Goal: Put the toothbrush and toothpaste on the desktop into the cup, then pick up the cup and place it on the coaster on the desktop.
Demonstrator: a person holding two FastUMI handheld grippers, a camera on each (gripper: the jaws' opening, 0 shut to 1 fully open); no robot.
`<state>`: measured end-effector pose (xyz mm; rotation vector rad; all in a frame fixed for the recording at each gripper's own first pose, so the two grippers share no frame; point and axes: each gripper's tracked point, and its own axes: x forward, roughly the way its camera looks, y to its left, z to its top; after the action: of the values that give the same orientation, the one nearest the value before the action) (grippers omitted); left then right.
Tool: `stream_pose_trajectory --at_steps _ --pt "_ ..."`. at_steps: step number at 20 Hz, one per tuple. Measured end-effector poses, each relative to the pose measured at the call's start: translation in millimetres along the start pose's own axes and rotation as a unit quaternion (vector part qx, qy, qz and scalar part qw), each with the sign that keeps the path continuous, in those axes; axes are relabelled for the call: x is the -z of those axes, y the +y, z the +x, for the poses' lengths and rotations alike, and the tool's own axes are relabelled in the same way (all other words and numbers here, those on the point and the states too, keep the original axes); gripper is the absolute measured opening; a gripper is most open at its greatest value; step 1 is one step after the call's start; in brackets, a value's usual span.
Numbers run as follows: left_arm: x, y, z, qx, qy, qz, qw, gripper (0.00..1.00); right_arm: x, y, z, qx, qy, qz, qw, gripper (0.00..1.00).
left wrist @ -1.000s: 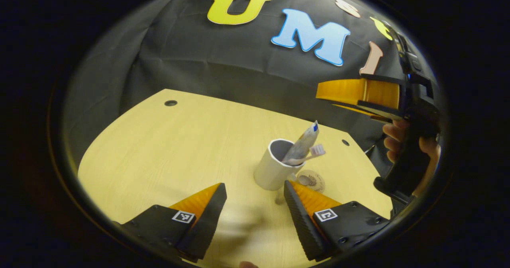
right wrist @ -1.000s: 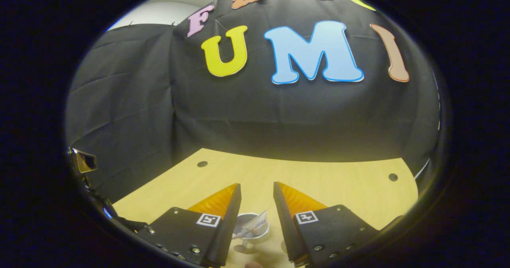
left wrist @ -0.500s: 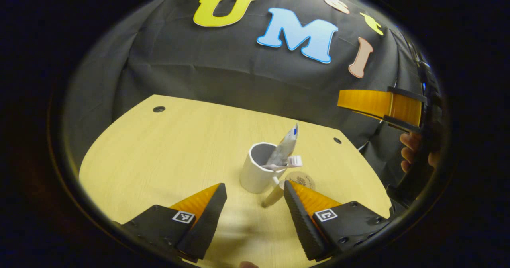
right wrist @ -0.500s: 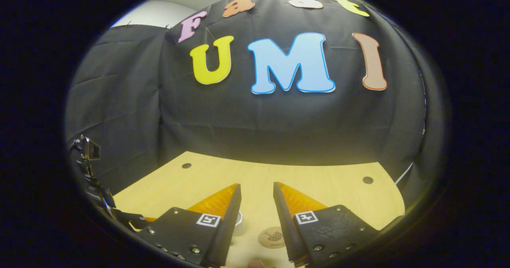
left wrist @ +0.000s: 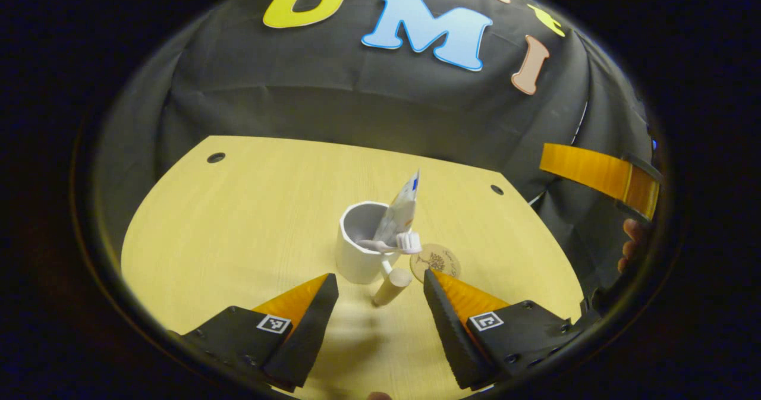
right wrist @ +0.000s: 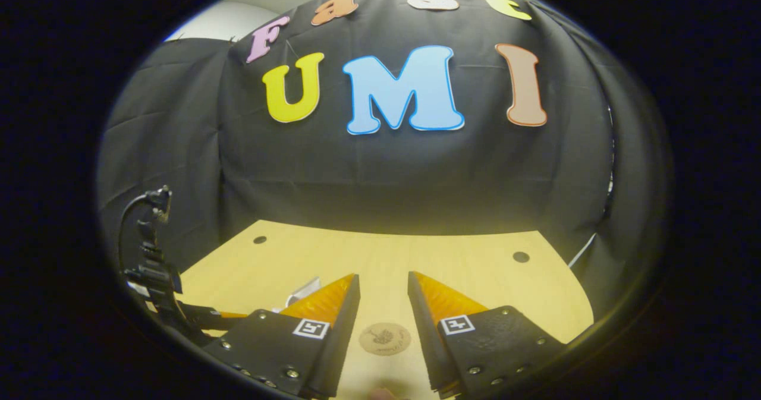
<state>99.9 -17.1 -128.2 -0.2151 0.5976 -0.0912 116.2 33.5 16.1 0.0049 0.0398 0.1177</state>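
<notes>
Two sets of jaws are mine, both held apart and gripping nothing. Largest is the pale wooden worktop (left wrist: 238, 227). My left gripper (left wrist: 378, 296) hangs just short of the white cup (left wrist: 358, 251), which stands on the worktop with the toothpaste tube (left wrist: 401, 210) upright inside and the toothbrush (left wrist: 395, 244) lying across its rim. A small wooden cylinder (left wrist: 391, 286) lies against the cup's base. My right gripper (right wrist: 383, 296) hovers over the round coaster (right wrist: 385, 338), which lies just beside the cup.
</notes>
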Motion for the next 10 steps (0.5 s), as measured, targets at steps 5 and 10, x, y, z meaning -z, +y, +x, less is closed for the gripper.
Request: stream_pose_trajectory --at_steps 5,10 --pt "3.5 -3.4 17.1 -0.007 0.042 -0.018 0.999 0.93 22.9 -30.0 -19.9 0.034 0.027 -0.008 0.999 0.53" --pt "9.5 -2.4 30.3 -0.019 0.08 -0.04 0.996 0.93 48.3 -54.6 -37.6 0.064 0.051 -0.01 0.997 0.53"
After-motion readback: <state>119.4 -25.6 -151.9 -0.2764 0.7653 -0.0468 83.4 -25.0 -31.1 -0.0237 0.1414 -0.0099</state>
